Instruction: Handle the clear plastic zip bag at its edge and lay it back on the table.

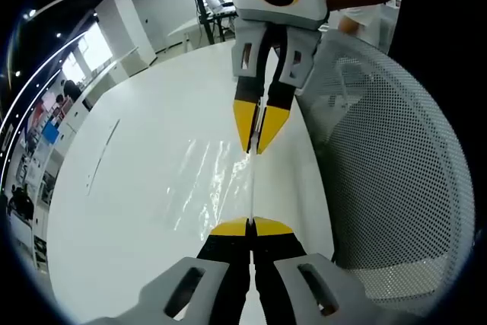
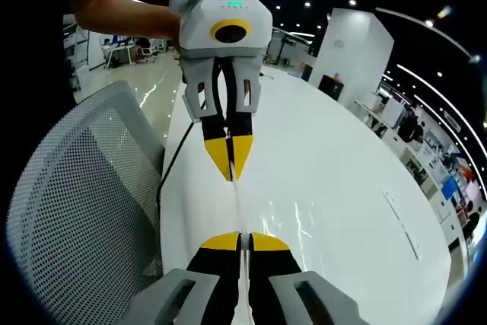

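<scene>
We have the clear plastic zip bag (image 1: 217,180) stretched between our two grippers, its top edge pulled into a thin taut line that runs from one pair of jaws to the other, while the rest of the film drapes down toward the white bench (image 1: 129,211). The bag looks nearly weightless and very limp: it wrinkles and throws back glints of the ceiling lights, so we judge it thin, smooth and slippery, likely to sag or fold on itself once the tension goes. The edge looks the firmest part, presumably the zip strip, and we judge it the sensible place to hold, since the film below offers little to bite on.

The left gripper (image 1: 251,226) has its yellow-tipped jaws closed together on one end of that edge. The right gripper (image 2: 242,241) is likewise clamped on the other end, with the seam seen as a fine pale line between its tips in the right gripper view. Each gripper faces the other across the bag, with a grey-white housing, black fingers and yellow pads.

Whether the lower film touches the bench or hangs just above it we cannot tell. The bench is glossy, white and rounded at its near rim. Beside it stands a grey chair (image 1: 396,165) with a perforated mesh back. Beyond lies an open office floor with dark ceiling and spot lights.
</scene>
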A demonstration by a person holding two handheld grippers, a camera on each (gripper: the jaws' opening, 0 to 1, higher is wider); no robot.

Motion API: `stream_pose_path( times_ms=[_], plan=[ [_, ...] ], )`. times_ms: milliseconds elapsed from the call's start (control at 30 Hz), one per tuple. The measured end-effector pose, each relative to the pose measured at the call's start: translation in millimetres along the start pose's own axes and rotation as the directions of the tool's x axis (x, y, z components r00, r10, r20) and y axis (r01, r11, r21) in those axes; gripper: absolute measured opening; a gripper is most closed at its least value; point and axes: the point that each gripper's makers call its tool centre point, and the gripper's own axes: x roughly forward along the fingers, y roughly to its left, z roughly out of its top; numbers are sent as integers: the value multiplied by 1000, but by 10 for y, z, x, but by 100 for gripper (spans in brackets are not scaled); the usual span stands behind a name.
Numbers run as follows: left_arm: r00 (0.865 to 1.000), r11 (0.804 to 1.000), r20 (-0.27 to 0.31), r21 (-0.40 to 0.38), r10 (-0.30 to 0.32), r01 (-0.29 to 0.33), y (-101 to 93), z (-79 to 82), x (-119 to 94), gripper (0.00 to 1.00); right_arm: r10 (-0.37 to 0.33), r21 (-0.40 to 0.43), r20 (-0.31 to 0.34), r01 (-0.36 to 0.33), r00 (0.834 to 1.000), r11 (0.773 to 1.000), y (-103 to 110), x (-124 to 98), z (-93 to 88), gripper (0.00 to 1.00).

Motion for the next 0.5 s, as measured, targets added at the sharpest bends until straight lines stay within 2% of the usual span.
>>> stream_pose_path(
  times_ms=[500],
  plan=[
    [1000, 1000, 5, 3, 1, -1, 12, -9, 4, 0, -7, 13, -6, 8, 1000, 1000, 5, -11, -18, 0]
  ],
)
